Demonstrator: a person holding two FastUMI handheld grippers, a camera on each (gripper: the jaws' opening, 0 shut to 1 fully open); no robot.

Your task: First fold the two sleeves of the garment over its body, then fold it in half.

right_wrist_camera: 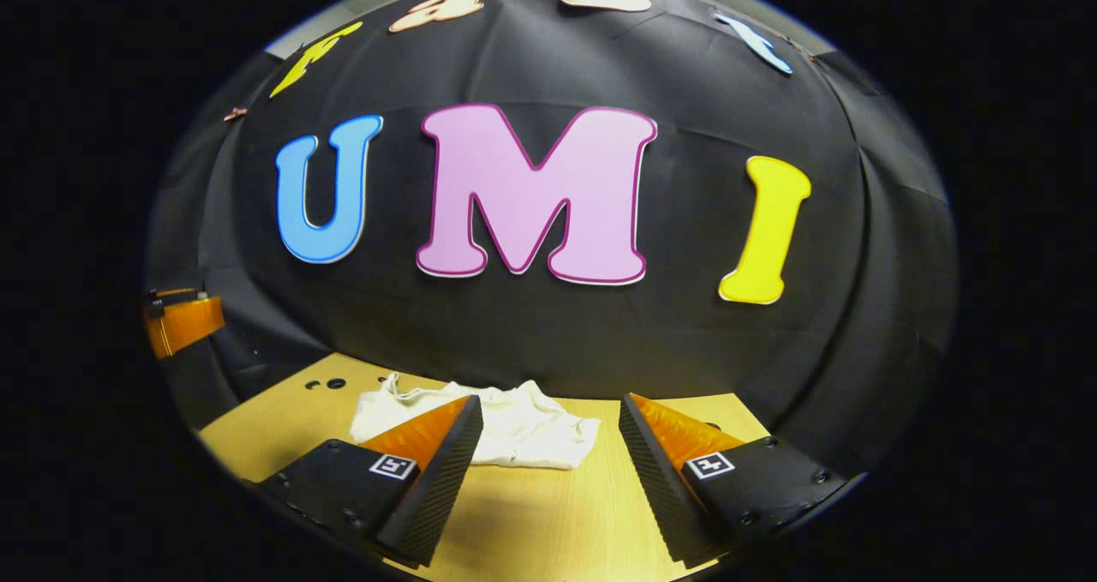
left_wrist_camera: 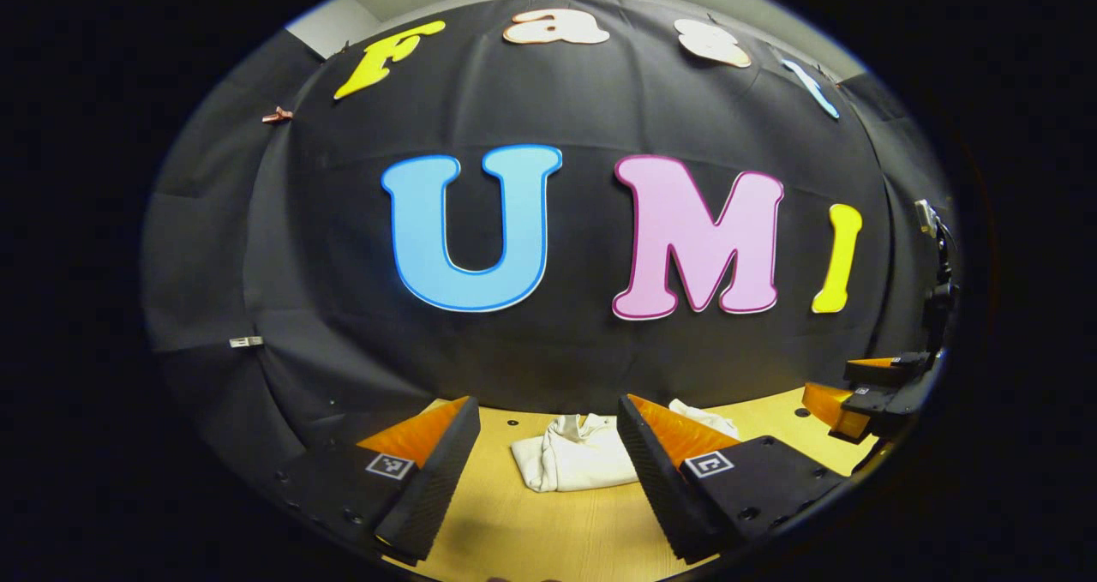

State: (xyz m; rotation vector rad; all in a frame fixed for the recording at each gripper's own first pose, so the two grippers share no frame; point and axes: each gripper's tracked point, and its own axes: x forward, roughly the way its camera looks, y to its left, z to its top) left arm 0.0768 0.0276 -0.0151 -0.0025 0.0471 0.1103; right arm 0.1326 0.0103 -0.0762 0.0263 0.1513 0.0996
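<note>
A white garment [left_wrist_camera: 574, 460] lies crumpled in a heap on the wooden table [left_wrist_camera: 531, 531], near the black cloth wall. In the left gripper view my left gripper [left_wrist_camera: 540, 471] stands open above the table, short of the heap, with nothing between its fingers. The right gripper [left_wrist_camera: 844, 393] hangs at the far right edge of that view, above the table. In the right gripper view the garment [right_wrist_camera: 523, 432] sits ahead and slightly left. My right gripper [right_wrist_camera: 548, 471] is open and holds nothing, and its left finger [right_wrist_camera: 433, 466] overlaps the heap's near side. The left gripper [right_wrist_camera: 182, 323] shows at the far left.
The black cloth wall closes off the far side of the table just behind the garment. Small dark holes [right_wrist_camera: 324, 384] dot the tabletop at the left. Bare wood [right_wrist_camera: 540, 522] stretches between the grippers and the garment.
</note>
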